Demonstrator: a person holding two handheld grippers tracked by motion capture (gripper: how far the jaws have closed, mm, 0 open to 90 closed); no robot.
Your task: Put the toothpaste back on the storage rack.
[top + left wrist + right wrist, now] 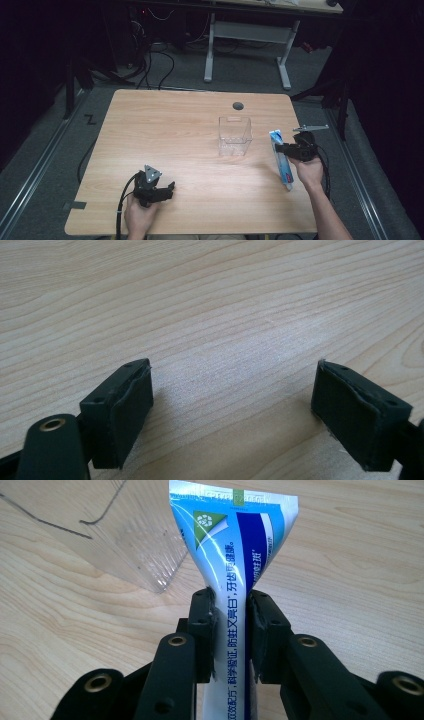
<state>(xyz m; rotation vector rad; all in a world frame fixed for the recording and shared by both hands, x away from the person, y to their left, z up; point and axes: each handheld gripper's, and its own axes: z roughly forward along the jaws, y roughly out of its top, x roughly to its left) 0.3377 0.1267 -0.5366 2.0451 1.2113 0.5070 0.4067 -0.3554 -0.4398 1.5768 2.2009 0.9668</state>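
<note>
Right gripper [286, 148] is at the right side of the desk [165, 130], held in the person's right hand [309, 170]. Its fingers [202, 625] are pinching a toothpaste tube [235, 570] across the narrow part of its body, pads pressed in on both sides. The tube is blue, white and light blue, with a green patch and Chinese print running along its length. In the right gripper view the flat crimped end points away from the gripper toward the clear plastic box [135, 545]; the rest of the tube runs back between the fingers out of the bottom of that view.

From the high view the toothpaste tube [281, 159] lies lengthwise near the desk's right edge, far end up by the gripper, near end toward the person. Can't tell whether its lower end touches the desk. The clear plastic box [234, 136] stands upright, open at the top, a little right of the desk's middle and just left of the tube, not touching it.

Left gripper [172, 187] sits low at the near left of the desk in the left hand [140, 215], well apart from the box and the tube. Its fingers [120, 410] are spread wide with only bare wood grain between them.

A dark round grommet [238, 105] is set in the desk behind the box.
</note>
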